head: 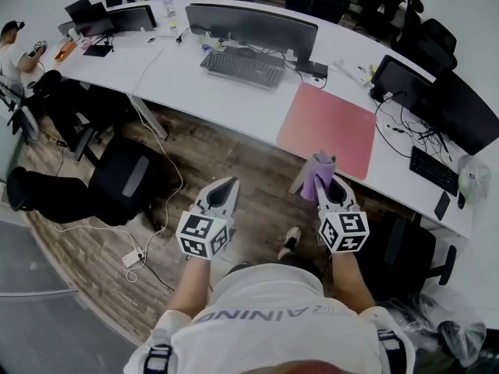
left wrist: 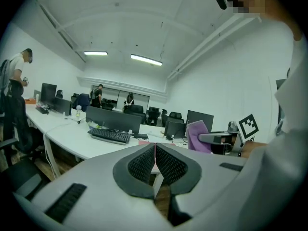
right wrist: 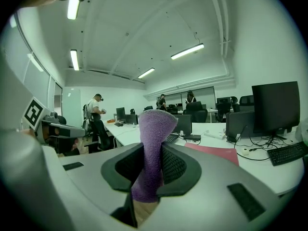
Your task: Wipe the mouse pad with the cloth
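- White desk (head: 226, 104) curves across the office above a wooden floor (head: 234, 162). On it, a keyboard (head: 243, 66) and a dark monitor (head: 253, 26) sit at about 10 o'clock from the pink mouse pad (head: 327, 127).
- The mouse pad lies flat near the desk's front edge, at 12 o'clock from the right gripper (head: 326, 184), and nothing rests on it.
- The right gripper's jaws are clamped on the purple cloth (right wrist: 153, 143). The cloth stands up between them, with a rounded, folded top poking past the tips.
- That gripper hangs in the air over the floor, short of the desk, so the cloth is near the pad but apart from it.
- The left gripper (left wrist: 155, 161) hovers at 9 o'clock from the right one, also over the floor. Its jaws are pressed together with nothing between them.
- The step in hand looks like the approach, since no wiping contact has been made yet.
- The next move probably calls for carrying the cloth forward toward 12 o'clock. The gripper would then tip down until the free end of the cloth lies on the pad, ready for even strokes across it.
- The pad may slide on the smooth desk, so light pressure seems wise.
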{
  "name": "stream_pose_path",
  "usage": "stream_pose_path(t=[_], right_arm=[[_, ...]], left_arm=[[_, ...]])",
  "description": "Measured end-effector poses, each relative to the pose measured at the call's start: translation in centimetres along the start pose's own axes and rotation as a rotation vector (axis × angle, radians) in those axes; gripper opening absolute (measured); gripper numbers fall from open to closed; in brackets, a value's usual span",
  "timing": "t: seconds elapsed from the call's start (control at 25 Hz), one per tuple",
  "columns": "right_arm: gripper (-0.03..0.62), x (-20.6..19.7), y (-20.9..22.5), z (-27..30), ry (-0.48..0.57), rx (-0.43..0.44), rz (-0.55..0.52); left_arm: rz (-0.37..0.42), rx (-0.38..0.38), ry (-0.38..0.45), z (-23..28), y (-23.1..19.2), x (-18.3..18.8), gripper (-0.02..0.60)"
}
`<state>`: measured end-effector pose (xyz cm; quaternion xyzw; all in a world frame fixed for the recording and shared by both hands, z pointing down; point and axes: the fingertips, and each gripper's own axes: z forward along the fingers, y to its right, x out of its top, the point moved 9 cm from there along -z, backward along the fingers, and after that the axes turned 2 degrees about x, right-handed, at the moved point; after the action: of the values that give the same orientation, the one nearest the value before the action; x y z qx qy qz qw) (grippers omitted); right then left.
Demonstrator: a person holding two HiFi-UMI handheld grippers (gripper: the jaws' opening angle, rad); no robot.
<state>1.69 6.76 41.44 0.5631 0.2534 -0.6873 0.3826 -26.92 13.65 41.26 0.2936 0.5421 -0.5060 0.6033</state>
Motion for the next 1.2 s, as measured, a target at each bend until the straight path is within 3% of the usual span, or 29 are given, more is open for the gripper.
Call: stream_pose_path(t=[0.52, 0.76, 1.2], right_arm=[[0.101, 2.6, 17.8, 4.3, 0.030, -0.050, 0.044], [0.101, 2.2, 25.1, 4.4, 0.027, -0.113, 0.076], [0.101, 0.8, 31.5, 5.8, -0.012, -0.247, 0.131]], left_arm=[[0.046, -0.022, 0.001, 17.4, 5.7, 4.8, 0.032], [0.074, -0.074, -0.018, 24.6, 9.1, 5.6, 0.032], [0.081, -0.200, -0.074, 34.3, 9.5, 5.9, 0.032]])
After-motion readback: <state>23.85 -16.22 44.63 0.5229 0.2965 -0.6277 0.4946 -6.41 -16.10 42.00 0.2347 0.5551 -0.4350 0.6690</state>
